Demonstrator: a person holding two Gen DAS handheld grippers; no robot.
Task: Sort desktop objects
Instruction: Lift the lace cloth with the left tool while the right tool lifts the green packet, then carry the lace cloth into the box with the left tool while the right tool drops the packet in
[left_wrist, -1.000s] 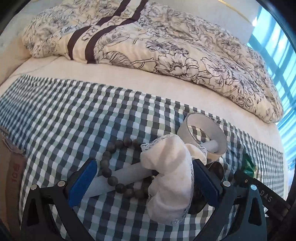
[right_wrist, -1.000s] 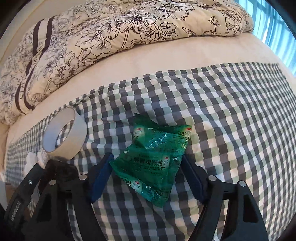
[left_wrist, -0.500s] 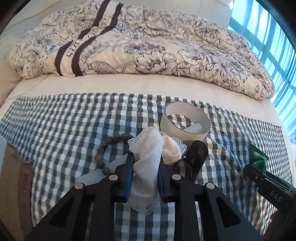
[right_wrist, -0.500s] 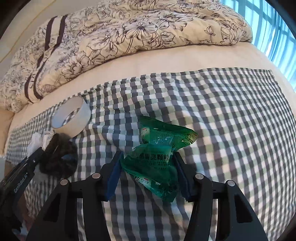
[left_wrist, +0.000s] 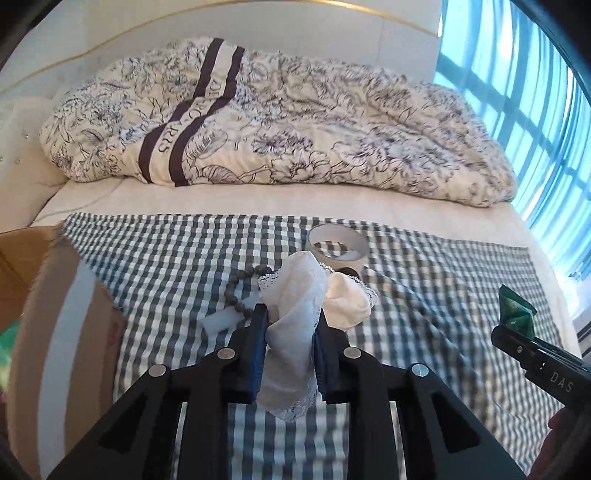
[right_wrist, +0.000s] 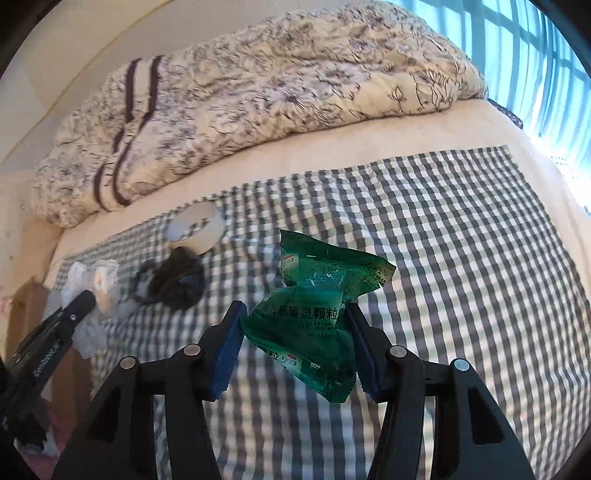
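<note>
left tongs (left_wrist: 290, 325) pinch lace cloth (left_wrist: 295, 314), hanging vertically.

The tape roll (left_wrist: 338, 248) sits on the cloth (left_wrist: 443, 280); beads (left_wrist: 240, 291) left of it. Quilt (left_wrist: 295, 129) behind; box (left_wrist: 55, 314) far left.

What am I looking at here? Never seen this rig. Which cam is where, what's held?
No robot: a person holds one two-finger gripper per hand, each with a fisheye camera looking along its fingers. In the left wrist view, the left gripper is shut on a white lace cloth. In the right wrist view, the right gripper is shut on a green sachet pack. Each gripper also shows at the edge of the other's view. On the checked cloth over a bed lie a tape roll, a bead bracelet and a dark scrunchie. A cardboard box stands left.
</note>
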